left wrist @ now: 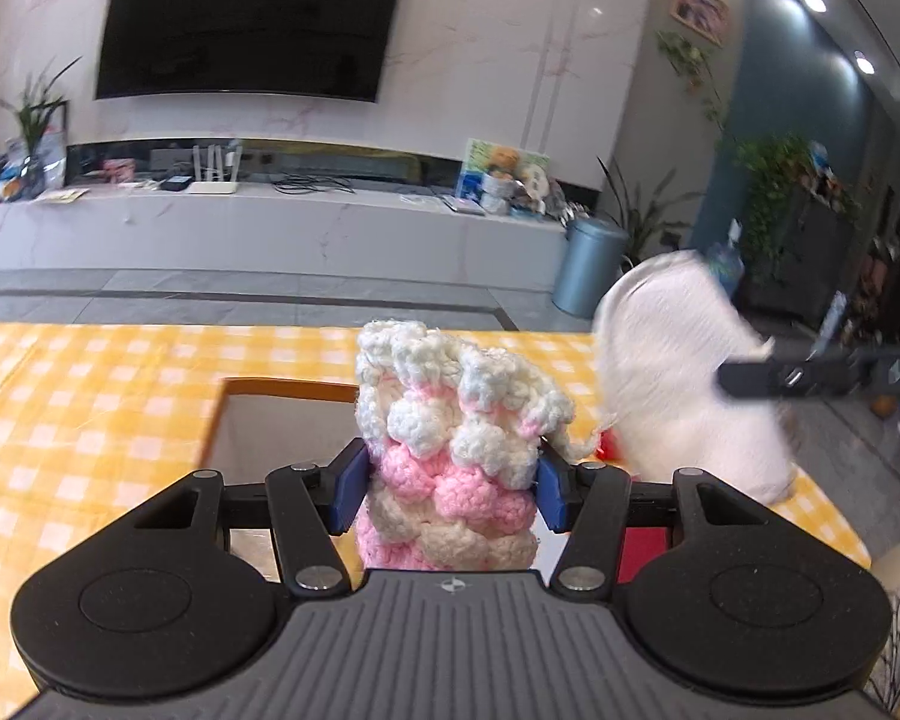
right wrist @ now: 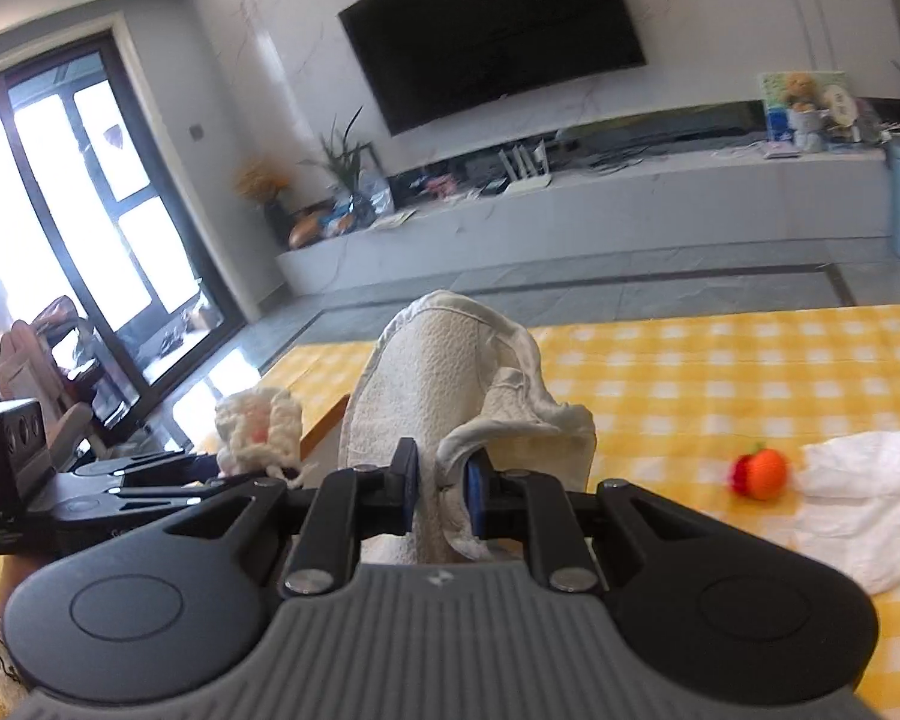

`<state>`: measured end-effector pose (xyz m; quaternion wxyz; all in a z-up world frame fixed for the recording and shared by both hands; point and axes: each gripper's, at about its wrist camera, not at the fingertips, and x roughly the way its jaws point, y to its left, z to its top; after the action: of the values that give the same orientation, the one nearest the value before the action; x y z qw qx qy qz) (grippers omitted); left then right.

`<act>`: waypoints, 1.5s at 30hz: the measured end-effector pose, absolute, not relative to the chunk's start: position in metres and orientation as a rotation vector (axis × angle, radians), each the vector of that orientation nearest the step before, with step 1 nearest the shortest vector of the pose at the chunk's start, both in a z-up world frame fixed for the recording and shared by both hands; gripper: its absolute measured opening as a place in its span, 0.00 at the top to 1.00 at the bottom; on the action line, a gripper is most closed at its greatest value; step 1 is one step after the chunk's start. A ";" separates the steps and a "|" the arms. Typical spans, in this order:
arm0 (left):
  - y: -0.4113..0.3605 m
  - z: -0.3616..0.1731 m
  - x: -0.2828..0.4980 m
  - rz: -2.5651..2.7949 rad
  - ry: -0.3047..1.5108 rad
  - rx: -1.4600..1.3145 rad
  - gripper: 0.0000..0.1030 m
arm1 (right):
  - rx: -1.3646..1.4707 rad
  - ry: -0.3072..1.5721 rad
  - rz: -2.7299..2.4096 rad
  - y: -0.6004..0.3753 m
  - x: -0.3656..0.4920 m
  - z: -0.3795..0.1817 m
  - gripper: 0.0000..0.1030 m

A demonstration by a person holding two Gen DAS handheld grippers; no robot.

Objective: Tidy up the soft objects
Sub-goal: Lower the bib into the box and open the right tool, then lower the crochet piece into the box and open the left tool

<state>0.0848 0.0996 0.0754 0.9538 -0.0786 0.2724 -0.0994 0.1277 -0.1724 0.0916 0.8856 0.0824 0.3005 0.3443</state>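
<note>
Both items are up in the air over the table (left wrist: 90,396), above the open box (left wrist: 282,420). The right hand-held gripper (right wrist: 441,501) is clamped on a white towel (right wrist: 450,378), just right of the box. The left hand-held gripper (left wrist: 450,492) squeezes a pink-and-white knitted piece (left wrist: 456,420) right over the box. It looks like the drop-off step: lower and release inside. Beyond the towel, a folded cloth (right wrist: 858,504) and orange ball (right wrist: 759,471) wait; nothing blocks the box.

both wrist views look low across the checkered table (left wrist: 90,396) toward the tv (right wrist: 492,30).
</note>
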 end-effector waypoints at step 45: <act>0.165 0.047 0.082 -0.220 0.588 -0.442 0.39 | -0.208 0.784 0.374 -0.017 0.177 0.028 0.13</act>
<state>0.0821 0.1650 0.0468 0.9273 -0.2155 0.2867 -0.1071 0.1765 -0.0173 0.0283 0.9018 -0.1005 0.3793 0.1809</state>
